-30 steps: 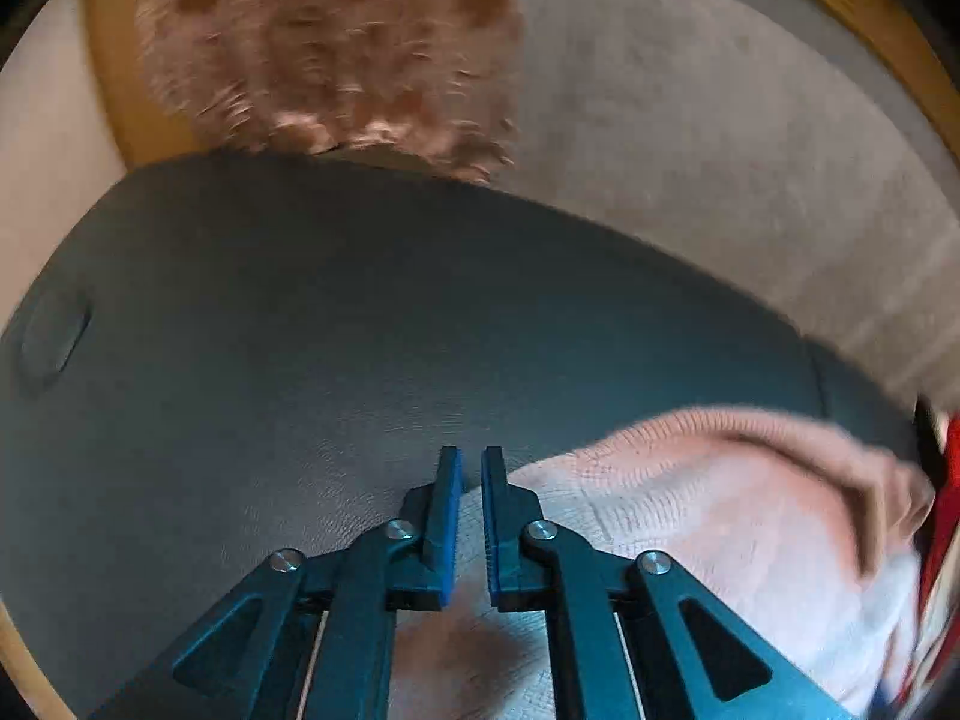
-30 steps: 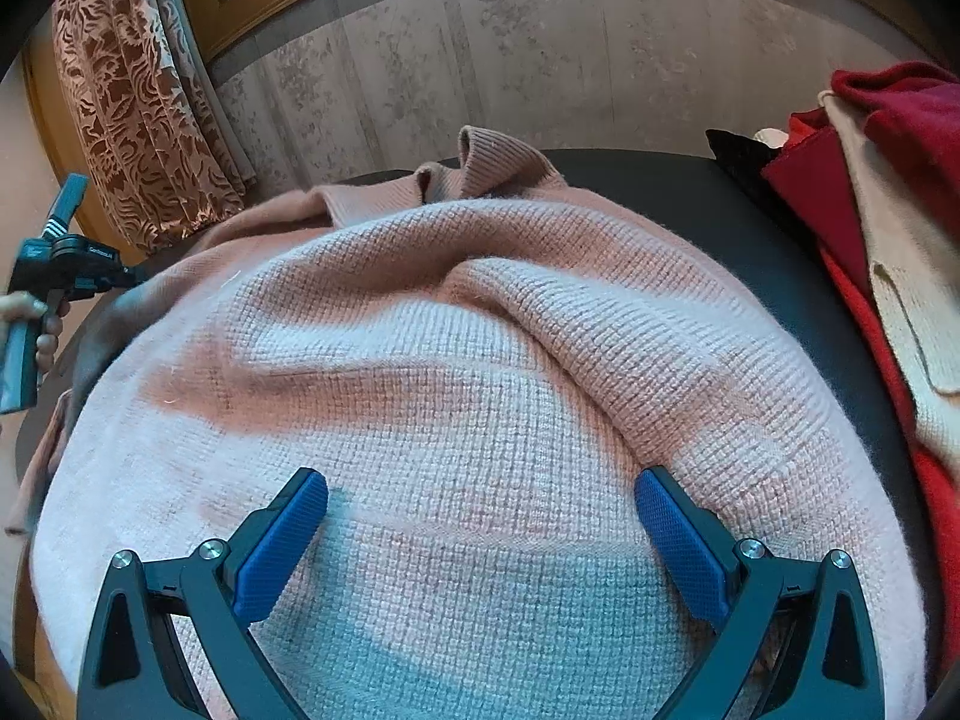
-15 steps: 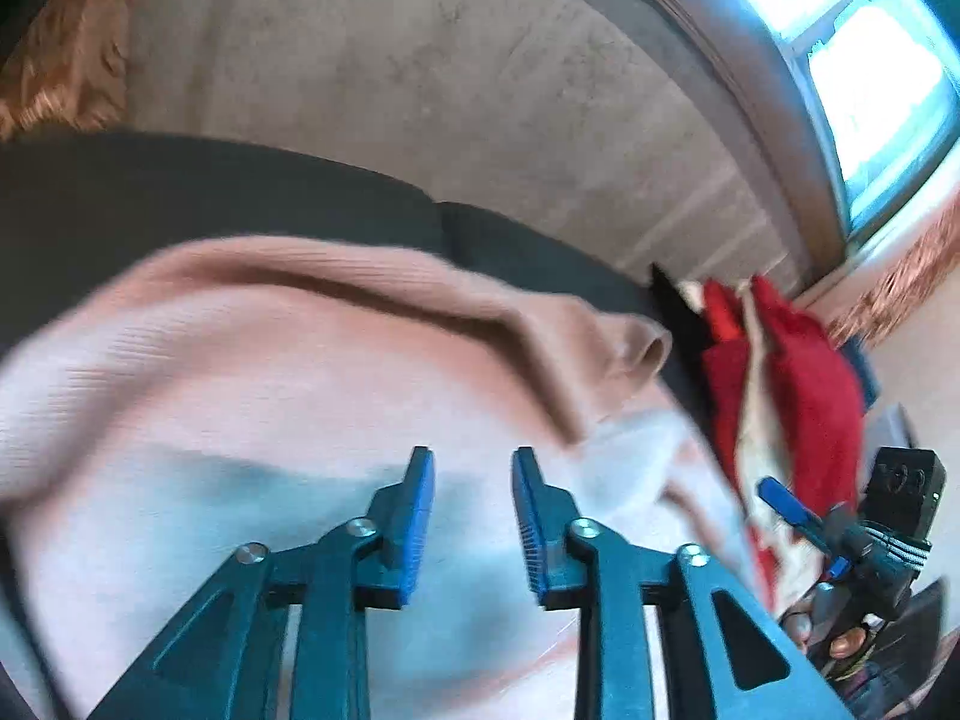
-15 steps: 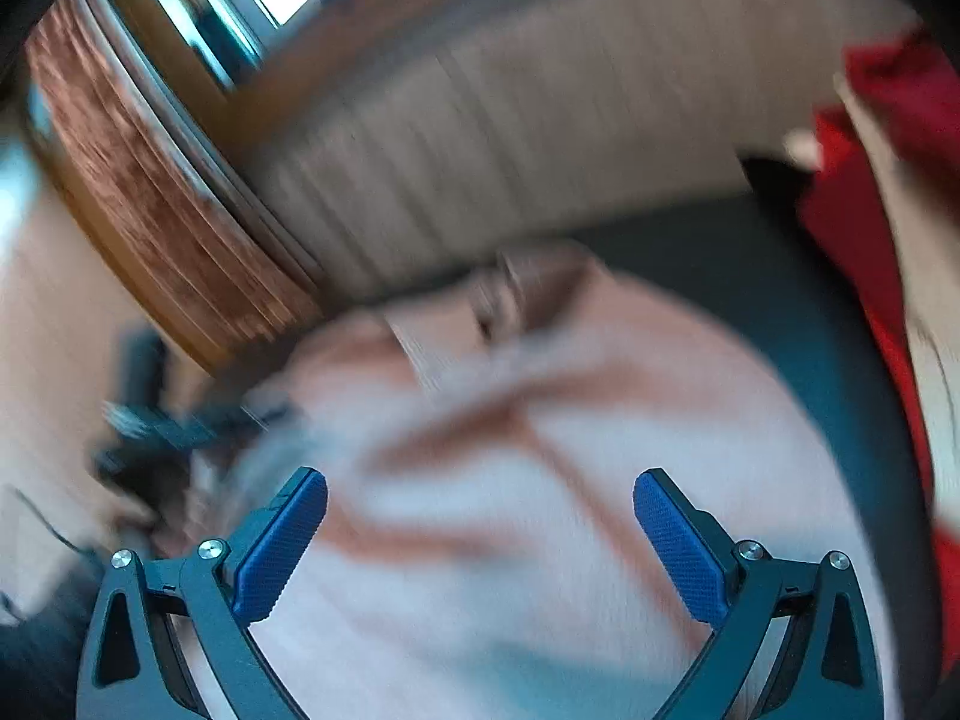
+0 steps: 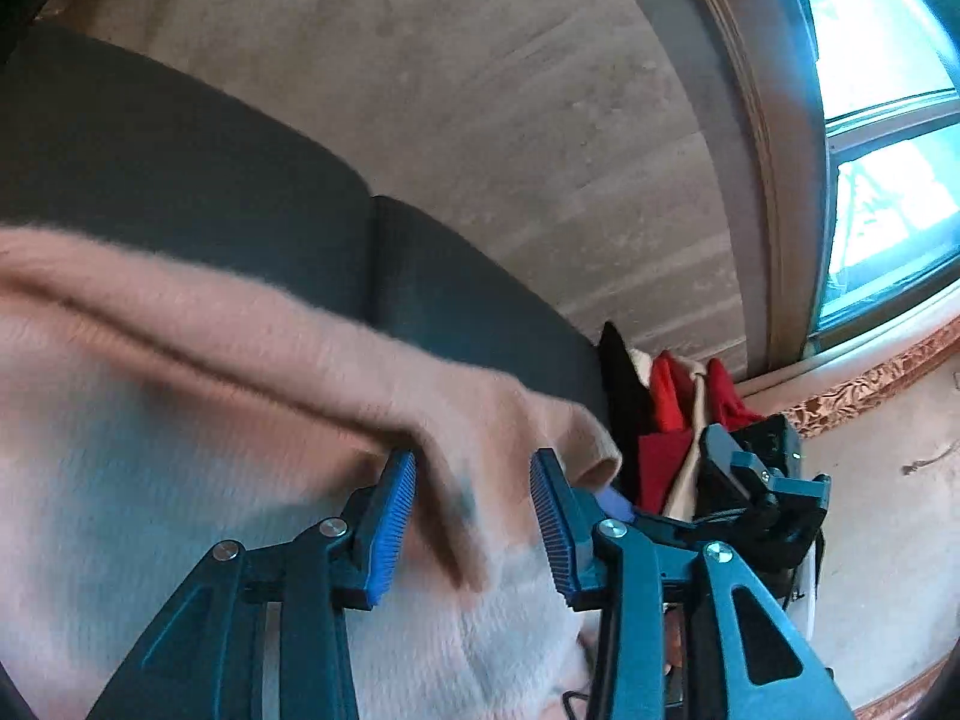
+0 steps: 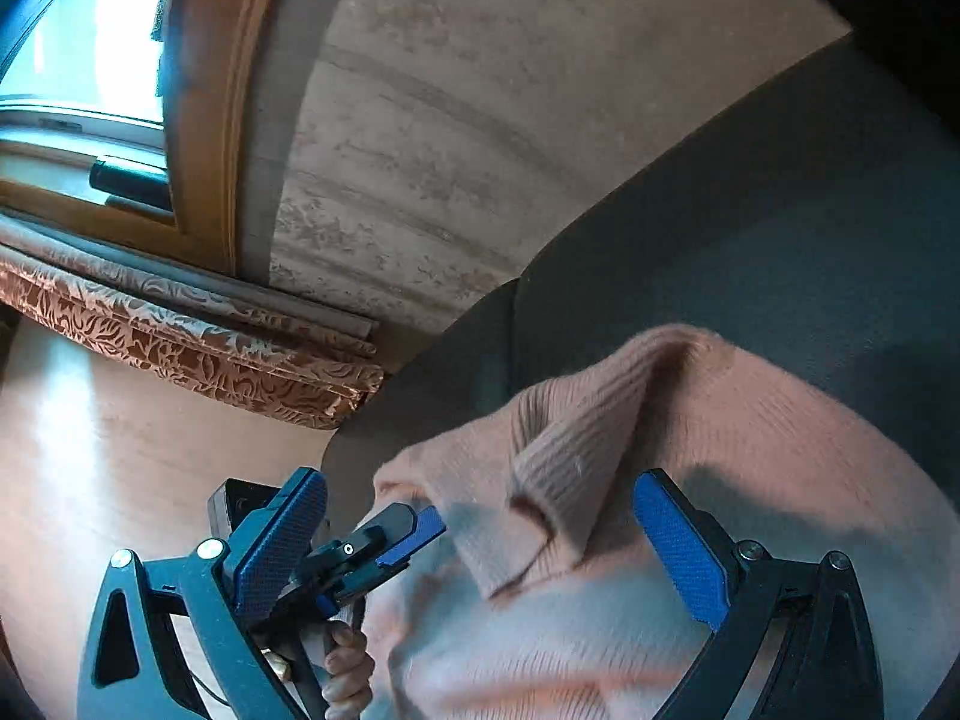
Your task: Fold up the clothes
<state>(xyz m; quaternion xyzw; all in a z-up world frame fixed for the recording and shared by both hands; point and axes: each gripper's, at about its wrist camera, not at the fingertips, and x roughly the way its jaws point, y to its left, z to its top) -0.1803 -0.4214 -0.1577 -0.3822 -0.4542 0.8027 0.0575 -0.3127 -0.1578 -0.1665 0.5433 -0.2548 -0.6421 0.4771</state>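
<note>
A pink knit sweater (image 5: 180,420) lies on a dark cushioned seat (image 5: 210,168). In the left wrist view my left gripper (image 5: 471,525) is open, its blue pads either side of a raised fold near the ribbed edge. My right gripper (image 6: 480,540) is open wide over the ribbed part of the sweater (image 6: 576,450), gripping nothing. Each gripper shows in the other's view: the right gripper (image 5: 750,510) just right of the sweater's end, the left gripper (image 6: 384,540) at the sweater's left edge, held by a hand (image 6: 342,666).
A pile of red, black and cream clothes (image 5: 678,408) sits on the seat past the sweater's end. A pale patterned wall (image 6: 420,150) rises behind the seat (image 6: 750,228). A patterned curtain (image 6: 180,330) and a window (image 6: 78,60) are at the left.
Both grippers have swung in toward each other at the sweater's ribbed end. The left gripper went from nearly shut to open. The right gripper stayed wide open.
</note>
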